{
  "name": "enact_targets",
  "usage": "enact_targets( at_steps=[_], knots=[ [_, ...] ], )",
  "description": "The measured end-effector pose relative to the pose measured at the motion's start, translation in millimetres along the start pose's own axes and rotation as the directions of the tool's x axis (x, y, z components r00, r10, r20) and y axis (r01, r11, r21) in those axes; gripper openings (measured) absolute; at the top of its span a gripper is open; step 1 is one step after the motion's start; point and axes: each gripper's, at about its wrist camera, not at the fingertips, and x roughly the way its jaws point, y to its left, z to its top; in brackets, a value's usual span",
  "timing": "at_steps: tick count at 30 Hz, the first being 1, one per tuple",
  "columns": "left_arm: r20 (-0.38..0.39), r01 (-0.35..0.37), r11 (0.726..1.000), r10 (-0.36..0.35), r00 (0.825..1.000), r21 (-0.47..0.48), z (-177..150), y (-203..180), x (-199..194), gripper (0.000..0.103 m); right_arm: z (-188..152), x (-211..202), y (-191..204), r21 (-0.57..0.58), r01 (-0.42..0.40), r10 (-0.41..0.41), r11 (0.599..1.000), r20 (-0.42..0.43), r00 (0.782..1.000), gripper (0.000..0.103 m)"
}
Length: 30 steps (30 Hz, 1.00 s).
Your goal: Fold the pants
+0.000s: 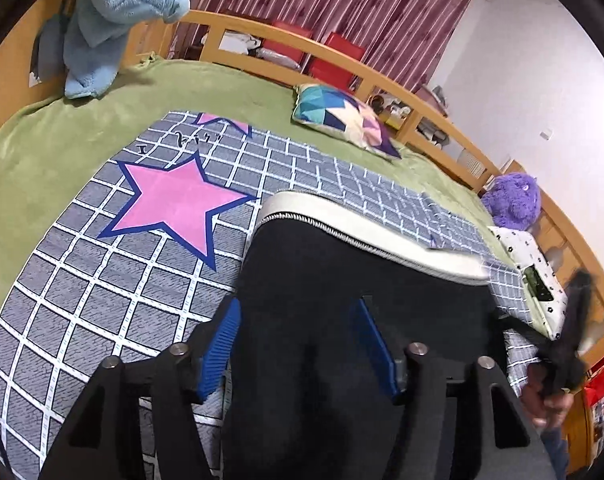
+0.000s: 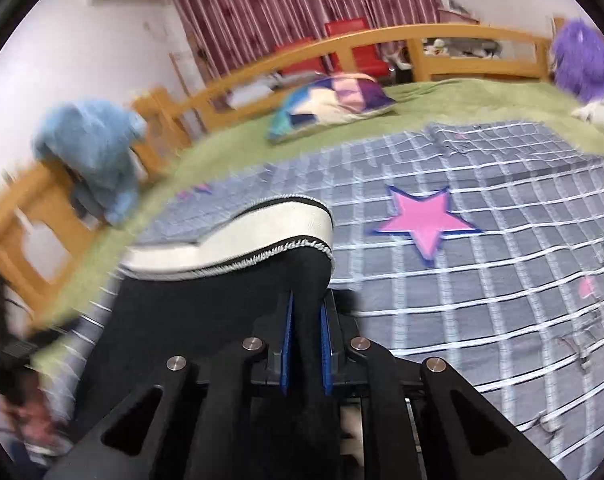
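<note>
Pants [image 1: 342,280], black w/ white waistband, raised over grid bedsheet [image 1: 101,320] on bed, right claw [image 2: 306,340] clamped on fabric below waistband, left claw [image 1: 297,344] spread wide w/ cloth between, seemingly not gripping, view blurred.

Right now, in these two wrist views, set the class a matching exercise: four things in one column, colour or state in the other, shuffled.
Things:
1. pants
2. left gripper
3. right gripper
4. plush toy

Descriptions:
A. purple
B. jaws wide apart
C. black, with a white waistband
D. shut on dark fabric

Pairs: 1-C, 2-B, 3-D, 4-A
</note>
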Motion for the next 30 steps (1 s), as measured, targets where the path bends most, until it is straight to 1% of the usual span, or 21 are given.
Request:
enact_targets(
  at_steps=[1,2,4,5,6,7,8,9,10,11,13,14,15,17,18,20,22,24,25,26,30],
  knots=[
    [-0.003,0.006,1.0,-0.006,1.0,0.0,0,-1,-1,0.06,-2,14,-5,0.016,0.014,-0.014,1.0,-0.04,0.999,0.012],
    [-0.007,0.004,1.0,-0.004,1.0,0.003,-1,-2,-2,0.06,-3,22,-9,0.029,0.014,-0.012,0.999,-0.057,0.998,0.012],
    [-0.01,-0.009,1.0,0.009,1.0,0.013,-3,-5,-4,0.06,-1,26,-12,0.045,0.013,-0.01,0.999,-0.061,0.998,0.013],
    [-0.007,-0.014,1.0,0.014,1.0,0.024,-4,-6,-7,0.06,0,25,-13,0.058,0.009,-0.004,0.998,-0.072,0.997,0.017],
    [0.001,-0.026,0.999,0.026,1.0,0.041,-5,-7,-10,0.06,0,20,-14,0.068,0.014,-0.008,0.998,-0.081,0.997,0.018],
    [0.012,-0.042,0.997,0.041,0.999,0.057,-7,-9,-13,0.06,0,10,-14,0.079,0.035,-0.03,0.996,-0.073,0.997,0.021],
    [0.02,-0.057,0.996,0.056,0.998,0.074,-9,-11,-16,0.06,-3,-3,-13,0.087,0.05,-0.046,0.995,-0.046,0.998,0.025],
    [0.022,-0.068,0.994,0.066,0.998,0.087,-11,-12,-18,0.061,-6,-14,-11,0.085,0.058,-0.056,0.995,-0.02,0.998,0.026],
    [0.013,-0.075,0.992,0.074,0.997,0.099,-15,-13,-19,0.062,-11,-27,-6,0.068,0.061,-0.063,0.996,0.024,0.998,0.026],
    [-0.004,-0.086,0.991,0.087,0.996,0.105,-19,-13,-17,0.062,-17,-36,1,0.05,0.048,-0.05,0.998,0.046,0.998,0.026],
    [-0.046,-0.104,0.991,0.108,0.993,0.082,-30,-11,-12,0.062,-31,-44,15,0.008,0.025,-0.025,1.0,0.034,0.999,0.026],
    [-0.073,-0.11,0.992,0.115,0.991,0.063,-37,-9,-10,0.062,-39,-45,22,-0.023,0.029,-0.028,0.999,0.02,0.999,0.026],
    [-0.11,-0.115,0.992,0.119,0.987,0.043,-45,-6,-6,0.062,-50,-45,30,-0.062,0.043,-0.043,0.997,-0.001,0.999,0.026],
    [-0.16,-0.132,0.991,0.133,0.978,0.019,-67,-2,2,0.063,-77,-40,41,-0.13,0.108,-0.116,0.986,-0.056,0.992,0.027],
    [-0.163,-0.14,0.99,0.14,0.977,0.017,-76,-2,3,0.065,-92,-41,46,-0.171,0.153,-0.164,0.973,-0.051,0.985,0.028],
    [-0.146,-0.153,0.987,0.157,0.977,0.041,-81,-6,-1,0.066,-102,-48,54,-0.212,0.177,-0.188,0.961,-0.032,0.982,0.032],
    [-0.141,-0.162,0.984,0.171,0.975,0.071,-77,-10,-11,0.066,-103,-52,59,-0.244,0.174,-0.192,0.954,-0.054,0.98,0.032],
    [-0.086,-0.172,0.981,0.179,0.98,0.088,-67,-15,-25,0.066,-98,-57,57,-0.222,0.133,-0.151,0.966,-0.067,0.986,0.033],
    [-0.055,-0.173,0.98,0.179,0.982,0.102,-59,-19,-31,0.066,-91,-59,55,-0.202,0.102,-0.118,0.974,-0.071,0.991,0.034],
    [-0.034,-0.168,0.979,0.173,0.984,0.116,-48,-24,-33,0.066,-84,-60,55,-0.191,0.086,-0.1,0.978,-0.063,0.993,0.038],
    [-0.003,-0.104,0.984,0.106,0.994,0.147,-4,-44,-17,0.066,-45,-48,61,-0.199,0.103,-0.103,0.975,0.013,0.995,0.046]
  ],
)
